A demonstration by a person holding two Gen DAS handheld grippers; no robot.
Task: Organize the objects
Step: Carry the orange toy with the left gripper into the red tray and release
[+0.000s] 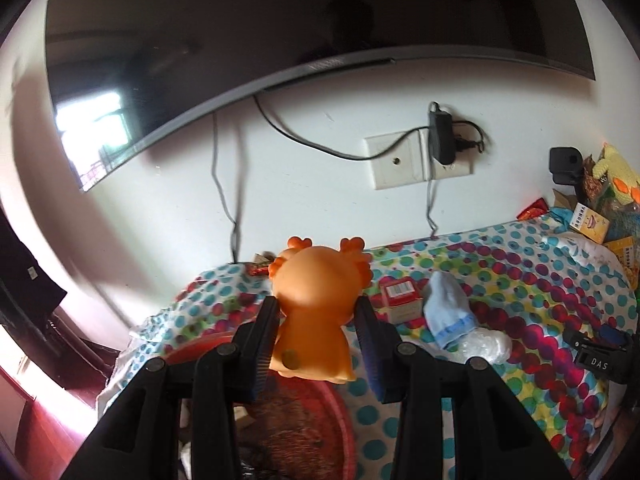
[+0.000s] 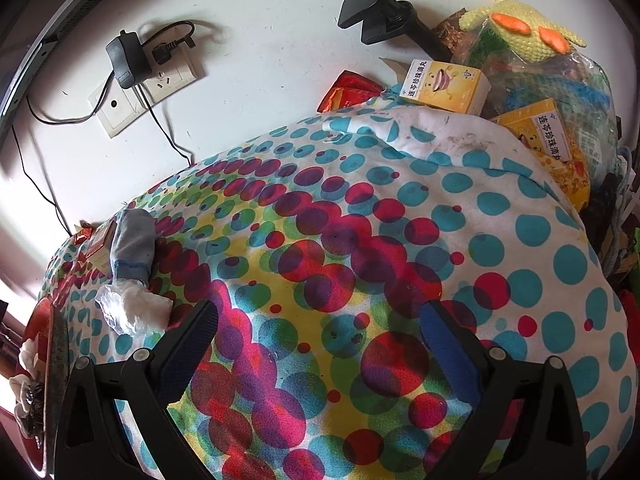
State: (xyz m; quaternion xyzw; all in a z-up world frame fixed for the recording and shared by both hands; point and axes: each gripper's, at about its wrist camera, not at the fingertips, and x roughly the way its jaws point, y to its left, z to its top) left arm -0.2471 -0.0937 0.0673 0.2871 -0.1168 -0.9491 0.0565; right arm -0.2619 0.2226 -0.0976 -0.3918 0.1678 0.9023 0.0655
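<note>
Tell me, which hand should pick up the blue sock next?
Probably the right. The right gripper is open and holds nothing, over the dotted cloth, with the sock in its view. The left gripper is shut on the orange toy, so it is busy.

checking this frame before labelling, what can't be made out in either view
- Orange toy face: left wrist view shows only its back.
- Red basin contents: left gripper fingers block them; right wrist view cuts them off at the left edge.
- Red box: print too small, partly behind the blue sock.
</note>
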